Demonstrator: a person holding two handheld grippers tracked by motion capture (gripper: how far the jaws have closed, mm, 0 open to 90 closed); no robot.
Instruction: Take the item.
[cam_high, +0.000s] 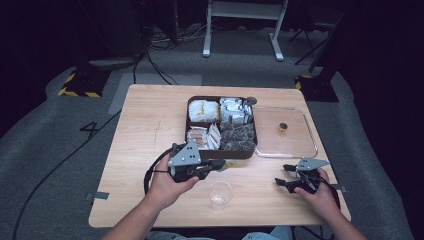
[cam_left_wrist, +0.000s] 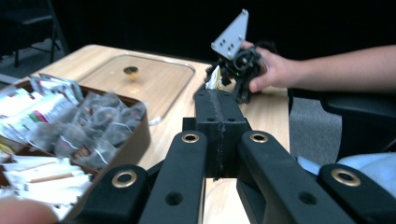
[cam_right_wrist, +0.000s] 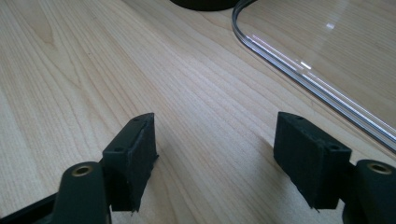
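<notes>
High view: I have the left gripper (cam_high: 220, 164) just in front of the compartment box (cam_high: 240, 154) of tea bags. Its jaws are closed on what I take to be a small yellow-and-white tea sachet (cam_high: 229, 164). The sachet hangs between the box and the clear plastic cup (cam_high: 220, 194), which stands nearer the table's (cam_high: 145, 130) front edge and is probably the drop point. The clear lid (cam_high: 295, 140) lies flat to the right of the box, so the compartments stay reachable. The right gripper (cam_high: 283, 175) rests on the table, well clear of the transfer path.

Left gripper view: the pads meet along one seam, and a corner of the sachet shows past their tips. The pinch is thin because the sachet is flat.

Right gripper view: the jaws stand apart over bare wood with nothing between them. The lid's edge passes ahead of them.
</notes>
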